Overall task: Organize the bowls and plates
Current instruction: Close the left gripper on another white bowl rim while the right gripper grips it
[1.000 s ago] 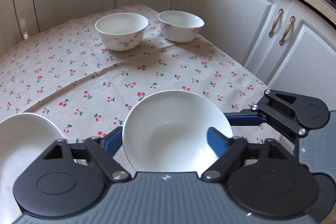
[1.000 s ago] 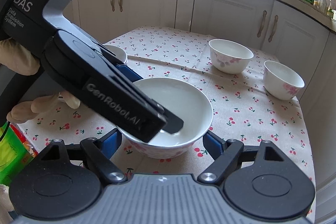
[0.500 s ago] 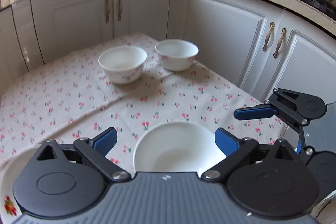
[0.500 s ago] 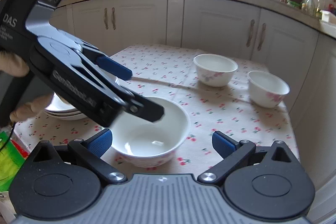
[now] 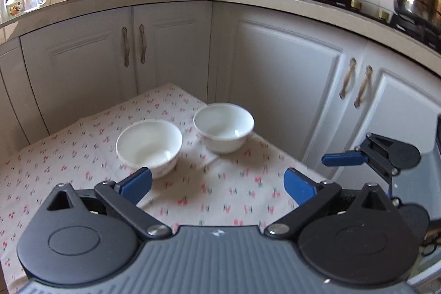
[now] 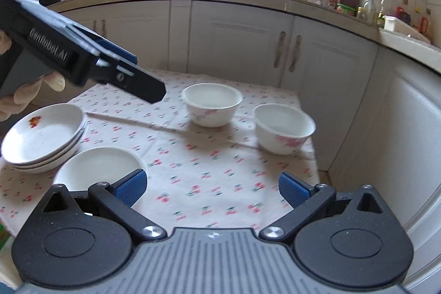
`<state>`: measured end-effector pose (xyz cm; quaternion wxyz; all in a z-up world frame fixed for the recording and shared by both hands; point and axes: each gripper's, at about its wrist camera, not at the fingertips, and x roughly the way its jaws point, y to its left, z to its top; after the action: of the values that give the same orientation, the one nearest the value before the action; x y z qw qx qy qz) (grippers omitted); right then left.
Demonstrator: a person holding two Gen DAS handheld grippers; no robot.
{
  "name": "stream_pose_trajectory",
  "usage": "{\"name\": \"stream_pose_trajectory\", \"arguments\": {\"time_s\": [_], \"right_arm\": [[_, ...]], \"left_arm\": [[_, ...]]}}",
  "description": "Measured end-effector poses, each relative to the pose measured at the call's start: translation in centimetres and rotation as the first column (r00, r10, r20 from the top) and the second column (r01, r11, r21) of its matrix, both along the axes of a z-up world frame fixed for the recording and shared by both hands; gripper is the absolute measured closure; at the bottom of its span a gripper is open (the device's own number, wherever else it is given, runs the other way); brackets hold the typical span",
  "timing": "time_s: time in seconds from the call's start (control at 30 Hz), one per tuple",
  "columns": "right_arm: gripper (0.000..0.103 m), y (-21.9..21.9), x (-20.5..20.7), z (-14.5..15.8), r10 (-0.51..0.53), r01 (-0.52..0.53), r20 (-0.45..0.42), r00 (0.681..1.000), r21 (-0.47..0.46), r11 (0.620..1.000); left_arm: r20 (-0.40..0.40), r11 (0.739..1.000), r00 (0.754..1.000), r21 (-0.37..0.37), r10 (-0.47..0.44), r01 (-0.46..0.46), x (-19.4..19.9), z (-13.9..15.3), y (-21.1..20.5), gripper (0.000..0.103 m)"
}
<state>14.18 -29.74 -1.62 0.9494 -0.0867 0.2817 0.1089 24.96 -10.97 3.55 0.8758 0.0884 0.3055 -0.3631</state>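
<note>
Left gripper [image 5: 217, 185]: I'm opening its jaws wide, nothing between.
Right gripper [image 6: 212, 188]: I'm holding it wide, empty.
Shallow bowl [image 6: 100, 168]: sitting beside stacked plates [image 6: 44, 138] (touching? unclear).

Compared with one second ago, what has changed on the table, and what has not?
Both grippers let go of the wide bowl and drew up and back: the left gripper is opening, empty; the right gripper is open, empty. The bowl sits beside the stacked plates. The two small bowls stayed put.
</note>
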Motion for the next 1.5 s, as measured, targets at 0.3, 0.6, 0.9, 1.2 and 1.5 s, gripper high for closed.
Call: {"name": "stream_pose_trajectory", "arguments": {"time_s": [0.3, 0.6, 0.9, 1.2, 1.5], "right_arm": [[0.0, -3.2, 3.7, 1.1, -0.044, 0.044, 0.031, 0.999, -0.027, 0.999], [0.0, -6.2, 8.5, 0.2, -0.041, 0.041, 0.022, 0.999, -0.023, 0.999], [0.001, -7.3, 12.4, -2.5, -0.027, 0.027, -0.004, 1.0, -0.004, 1.0], [0.007, -7.4, 15.0, -4.1, 0.005, -0.005, -0.026, 1.0, -0.013, 1.0], [0.016, -7.5, 15.9, -5.0, 0.012, -0.012, -0.037, 0.999, -0.008, 1.0]], "left_arm": [[-0.025, 1.0, 1.0, 0.016, -0.01, 0.01, 4.8, 0.2, -5.1, 0.001], [-0.077, 0.999, 0.997, 0.05, -0.001, 0.004, 10.0, -2.0, -8.9, 0.002], [-0.082, 0.992, 0.996, 0.12, -0.022, 0.031, 12.9, -4.6, -12.5, 0.004], [-0.126, 0.987, 0.992, 0.157, -0.013, 0.033, 15.3, -7.0, -14.3, 0.024], [-0.165, 0.986, 0.986, 0.162, -0.01, 0.037, 16.5, -7.7, -14.4, 0.028]]}}
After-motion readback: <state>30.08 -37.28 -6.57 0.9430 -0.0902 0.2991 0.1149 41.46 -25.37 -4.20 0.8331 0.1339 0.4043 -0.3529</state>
